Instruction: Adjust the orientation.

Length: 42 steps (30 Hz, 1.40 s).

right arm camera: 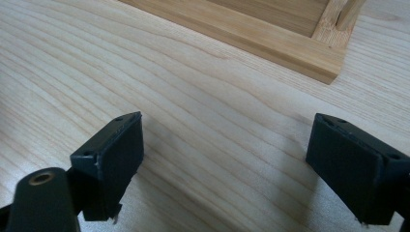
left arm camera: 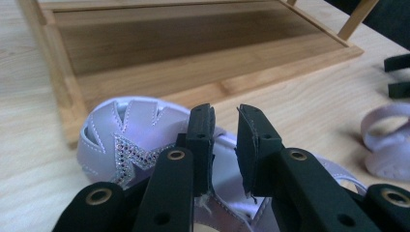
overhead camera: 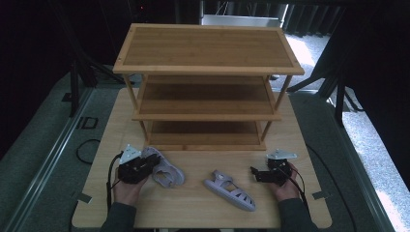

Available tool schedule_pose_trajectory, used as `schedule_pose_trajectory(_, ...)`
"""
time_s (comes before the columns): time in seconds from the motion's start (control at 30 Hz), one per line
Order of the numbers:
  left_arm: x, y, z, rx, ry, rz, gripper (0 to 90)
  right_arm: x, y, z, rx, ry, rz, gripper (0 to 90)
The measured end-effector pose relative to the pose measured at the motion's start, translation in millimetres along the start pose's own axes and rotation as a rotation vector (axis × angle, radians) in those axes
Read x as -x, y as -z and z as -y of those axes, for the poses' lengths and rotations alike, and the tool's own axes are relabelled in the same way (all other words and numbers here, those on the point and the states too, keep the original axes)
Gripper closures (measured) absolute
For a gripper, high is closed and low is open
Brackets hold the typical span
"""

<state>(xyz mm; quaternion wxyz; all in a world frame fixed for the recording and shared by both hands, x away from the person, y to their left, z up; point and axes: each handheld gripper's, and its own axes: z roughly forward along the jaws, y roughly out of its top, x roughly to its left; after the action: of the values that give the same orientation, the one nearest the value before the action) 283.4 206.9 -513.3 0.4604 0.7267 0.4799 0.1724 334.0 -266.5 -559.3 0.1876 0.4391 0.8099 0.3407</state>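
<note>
A pale wooden table (overhead camera: 198, 193) with rounded corners carries everything here. At its far half stands a three-tier bamboo shoe rack (overhead camera: 208, 46) of warm brown slats, its bottom shelf open towards the person and its front rail also visible in the left gripper view (left arm camera: 203, 63) and the right gripper view (right arm camera: 270, 36).

Two lilac strappy children's sandals lie on the table in front of the rack. The left lilac sandal (overhead camera: 167, 169) sits near the rack's front left corner, toe end towards the rack, with a glittery zigzag trim across its straps (left arm camera: 128, 145). The right lilac sandal (overhead camera: 229, 189) lies well apart from it, nearer the table's middle, on its sole and angled towards the front edge; its heel strap shows at the edge of the left gripper view (left arm camera: 389, 140).

The left gripper (overhead camera: 153, 159), black and held in the person's left hand, has its jaws drawn narrow over the left lilac sandal (left arm camera: 225, 145), pinching a strap near its heel between the pads.

The right gripper (overhead camera: 255, 174), held in the right hand just beside the right lilac sandal, hangs low over bare wood with its jaws spread wide (right arm camera: 225, 164) and nothing between them.
</note>
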Motion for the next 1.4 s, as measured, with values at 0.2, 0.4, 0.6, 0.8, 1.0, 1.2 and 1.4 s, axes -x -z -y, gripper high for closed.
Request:
schedule_pose_trajectory(0.2, -0.2, -22.6, -15.5, -0.058, 0.006, 0.014, 75.8, -0.1, 0.2, 0.1, 0.000, 0.000, 0.000, 12.9)
schedule_pose_trajectory(0.4, 0.8, -26.4, -25.7, -0.072, -0.004, -0.008, 70.0, -0.2, 0.3, 0.2, 0.000, -0.001, 0.000, 12.9)
schedule_pose_trajectory(0.6, 12.0, -16.6, -21.6, -0.044, -0.002, -0.027, 61.4, -0.2, 0.3, 0.3, 0.000, -0.001, 0.000, 12.9)
schedule_pose_trajectory(0.8, 24.3, -2.9, -10.6, -0.006, 0.014, -0.039, 54.8, -0.2, 0.3, 0.3, 0.000, 0.000, 0.000, 13.0)
schedule_pose_trajectory(1.0, 30.6, -7.0, 6.8, -0.050, 0.049, -0.056, 48.1, -0.2, 0.3, 0.3, 0.000, 0.000, 0.000, 13.0)
schedule_pose_trajectory(1.2, 32.6, -16.7, 11.3, -0.083, 0.061, -0.053, 44.2, -0.2, 0.3, 0.3, 0.000, 0.000, 0.000, 12.9)
schedule_pose_trajectory(1.4, 34.0, -19.2, 11.1, -0.103, 0.061, -0.067, 46.5, -0.2, 0.4, 0.3, 0.000, 0.000, 0.000, 13.0)
